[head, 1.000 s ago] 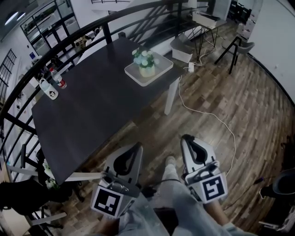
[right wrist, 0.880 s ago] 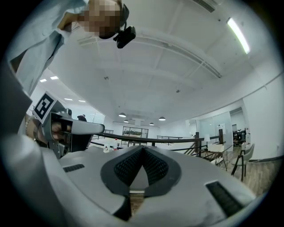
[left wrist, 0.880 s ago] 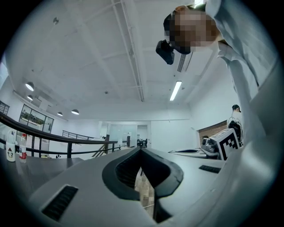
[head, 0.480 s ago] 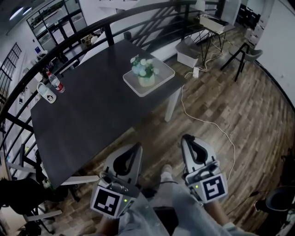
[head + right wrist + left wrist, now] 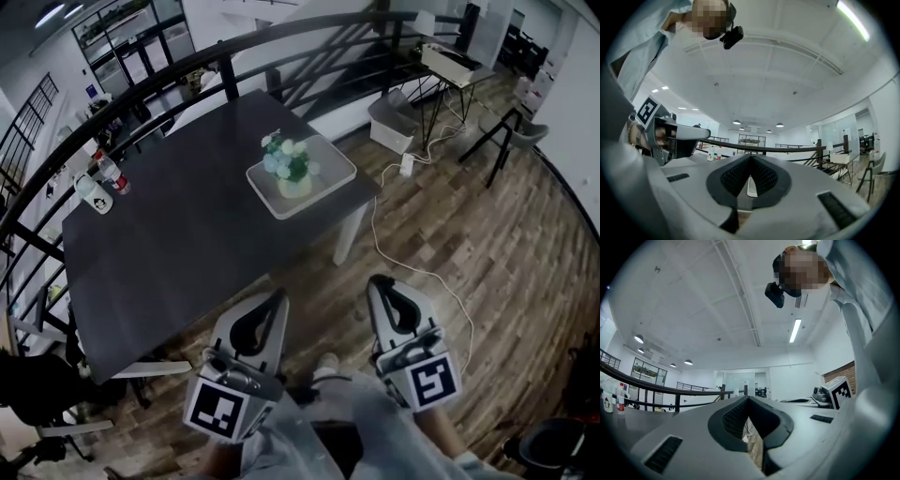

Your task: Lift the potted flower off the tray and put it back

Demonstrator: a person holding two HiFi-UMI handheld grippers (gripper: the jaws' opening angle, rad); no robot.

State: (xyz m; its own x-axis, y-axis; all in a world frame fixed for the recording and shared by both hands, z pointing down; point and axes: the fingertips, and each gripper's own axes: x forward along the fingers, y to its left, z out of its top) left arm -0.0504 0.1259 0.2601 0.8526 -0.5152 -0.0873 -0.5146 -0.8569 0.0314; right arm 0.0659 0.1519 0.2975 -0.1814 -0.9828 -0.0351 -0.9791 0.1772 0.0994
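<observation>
Table [image 5: 178, 244] bears potted flower [image 5: 289, 167], well beyond right gripper [image 5: 386, 280].

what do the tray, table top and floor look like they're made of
Tray: pale matte plastic or painted wood, even off-white, no grain; cannot tell which.
Table top: dark matte laminate or painted board, uniform and flat.
Floor: wood planks or wood-look laminate, brown boards with visible seams.

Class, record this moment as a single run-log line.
stage: lift not begun | left tongs: shut, empty | right tongs: shut, empty | both: over floor, short of table | potted flower: upright on tray
</observation>
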